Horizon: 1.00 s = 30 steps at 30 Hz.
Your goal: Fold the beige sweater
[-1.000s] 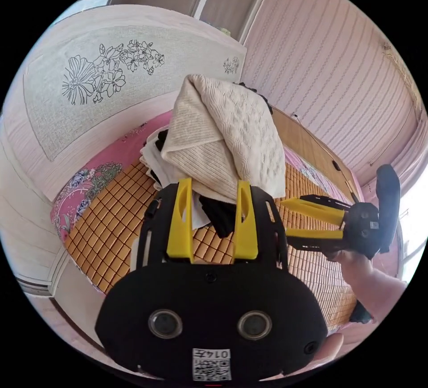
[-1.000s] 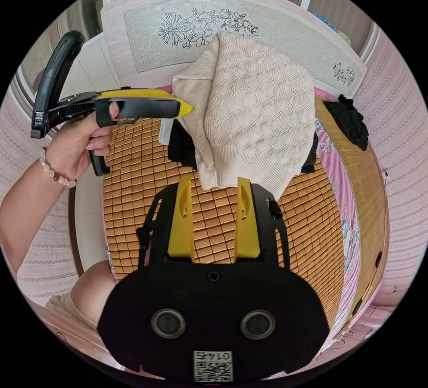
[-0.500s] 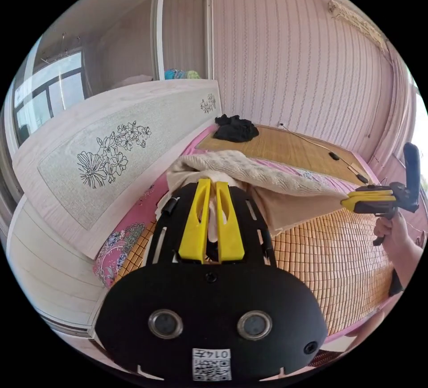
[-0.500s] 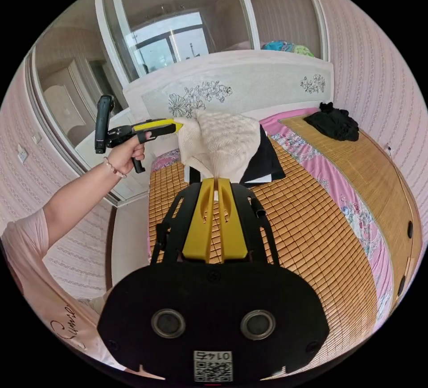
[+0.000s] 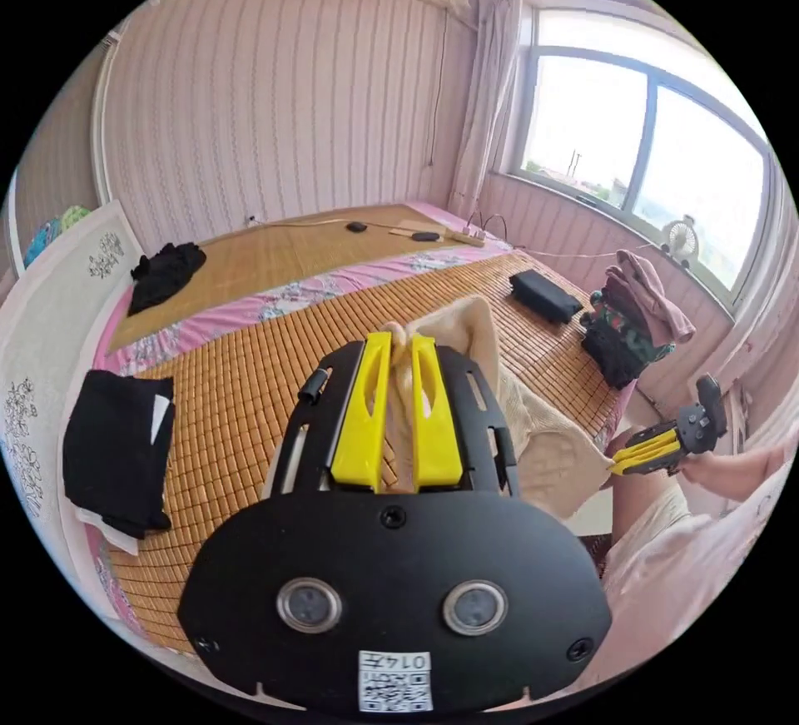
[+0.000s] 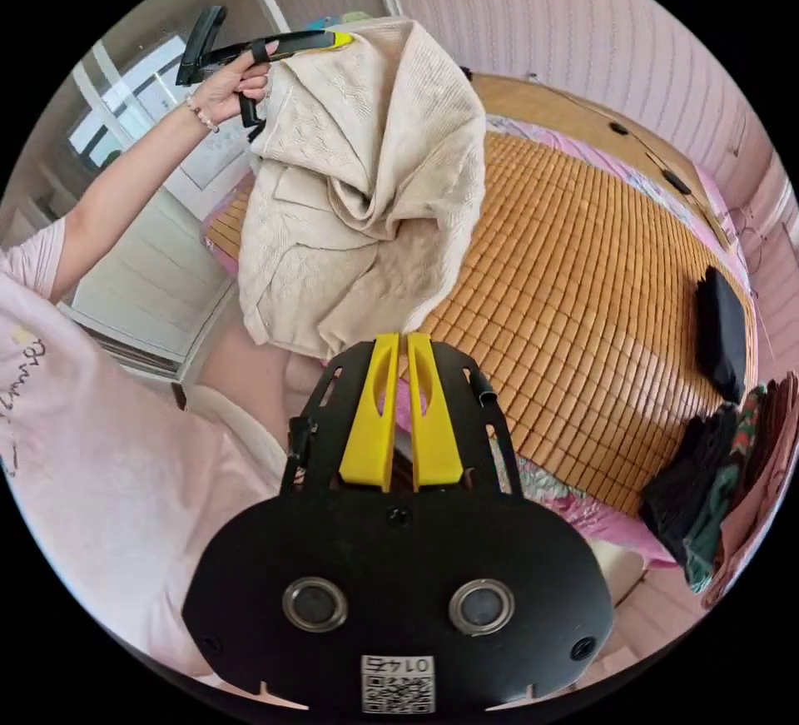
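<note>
Up close in the left gripper view, the left claw (image 5: 398, 342) was clamped on the beige sweater (image 5: 533, 434), which trailed right to the right claw (image 5: 614, 465), also pinching it, above the bed's bamboo mat (image 5: 250, 375). From the right gripper view, the sweater (image 6: 366, 176) hung between the left claw (image 6: 343, 37), far and high, and the right claw (image 6: 399, 340), closed on its lower edge.

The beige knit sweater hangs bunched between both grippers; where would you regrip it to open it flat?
Probably by the ribbed hem corner of the beige knit sweater, hanging lowest. Come from below at its open edge: the folds above are bunched, while that free edge hangs as a single layer. The left gripper pinches the top and the right gripper the middle.
</note>
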Each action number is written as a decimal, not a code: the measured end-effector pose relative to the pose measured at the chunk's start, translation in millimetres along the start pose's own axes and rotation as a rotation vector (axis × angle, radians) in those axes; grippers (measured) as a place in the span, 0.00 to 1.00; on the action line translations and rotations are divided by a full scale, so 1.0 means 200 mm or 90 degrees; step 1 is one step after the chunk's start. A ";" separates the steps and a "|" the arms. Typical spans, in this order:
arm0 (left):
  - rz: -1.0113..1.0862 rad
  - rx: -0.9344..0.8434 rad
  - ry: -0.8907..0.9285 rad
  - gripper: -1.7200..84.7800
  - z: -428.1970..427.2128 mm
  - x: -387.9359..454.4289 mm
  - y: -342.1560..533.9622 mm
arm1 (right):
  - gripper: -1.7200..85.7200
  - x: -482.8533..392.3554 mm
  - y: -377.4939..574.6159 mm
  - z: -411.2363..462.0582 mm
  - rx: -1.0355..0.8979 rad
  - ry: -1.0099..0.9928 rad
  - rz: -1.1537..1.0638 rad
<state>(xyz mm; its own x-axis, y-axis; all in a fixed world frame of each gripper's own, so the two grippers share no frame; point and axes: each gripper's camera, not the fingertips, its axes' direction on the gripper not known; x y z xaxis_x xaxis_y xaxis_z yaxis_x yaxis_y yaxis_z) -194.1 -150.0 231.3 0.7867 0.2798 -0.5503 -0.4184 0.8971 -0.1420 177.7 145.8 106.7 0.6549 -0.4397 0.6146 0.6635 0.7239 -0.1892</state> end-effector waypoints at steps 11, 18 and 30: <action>0.029 -0.103 0.039 0.06 0.14 0.49 0.65 | 0.15 0.21 0.13 0.20 -0.038 -0.029 0.043; 0.058 -0.183 -0.009 0.11 0.43 0.73 0.69 | 0.17 0.18 -0.19 0.39 -0.061 0.008 -0.030; 0.022 -0.259 -0.008 0.05 0.74 0.57 0.60 | 0.15 0.30 -0.21 0.53 -0.151 0.135 -0.032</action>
<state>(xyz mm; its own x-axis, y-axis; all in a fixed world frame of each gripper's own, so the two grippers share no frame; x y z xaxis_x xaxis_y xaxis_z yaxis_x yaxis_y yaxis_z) -86.6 41.1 273.5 0.7740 0.3135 -0.5501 -0.5875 0.6795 -0.4394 150.3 145.0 232.0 0.6639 -0.5901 0.4594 0.7460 0.5655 -0.3517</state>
